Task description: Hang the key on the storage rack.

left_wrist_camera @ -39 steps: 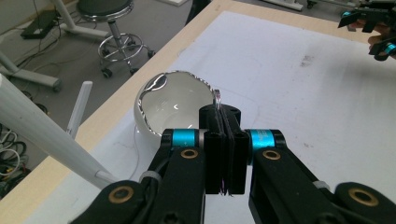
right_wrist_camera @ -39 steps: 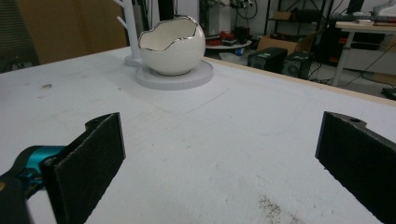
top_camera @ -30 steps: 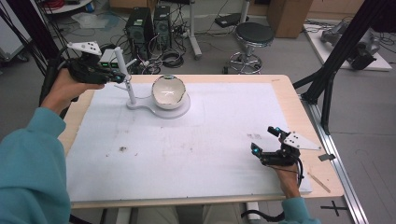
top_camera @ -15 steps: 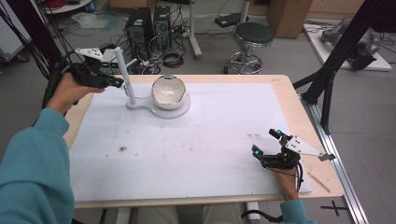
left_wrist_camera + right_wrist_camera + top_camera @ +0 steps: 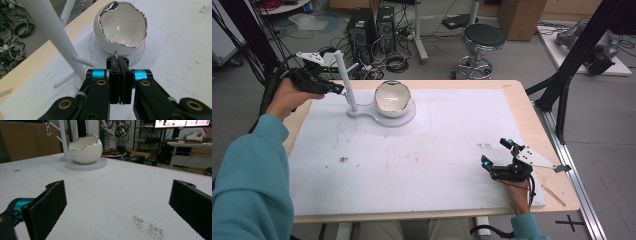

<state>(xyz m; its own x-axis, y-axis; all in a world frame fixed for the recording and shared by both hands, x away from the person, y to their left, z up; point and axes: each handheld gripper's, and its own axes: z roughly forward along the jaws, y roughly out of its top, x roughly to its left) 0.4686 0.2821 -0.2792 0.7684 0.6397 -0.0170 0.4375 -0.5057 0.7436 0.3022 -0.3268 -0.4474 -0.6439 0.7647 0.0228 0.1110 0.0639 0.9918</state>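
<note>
Two grippers appear in the high view. The left gripper (image 5: 338, 90) is held above the table's (image 5: 512, 95) far left corner, tip just beside the stand's post (image 5: 345, 80). The bowl (image 5: 392, 98), white and egg-shaped with a jagged silver rim, sits on the stand's round base (image 5: 408, 118). The right gripper (image 5: 497, 154) rests low on the white mat (image 5: 422, 160) near the right edge, well apart from the bowl.

Left gripper view: the jaws are pressed together on a thin, thread-like item (image 5: 116, 54) protruding from the tip; its identity cannot be told. The bowl (image 5: 120, 27) lies just beyond, its visible interior empty.

Right gripper view: the jaws are spread wide with bare mat (image 5: 112, 202) between. The bowl (image 5: 85, 150) stands far off beside the post (image 5: 63, 137).
</note>
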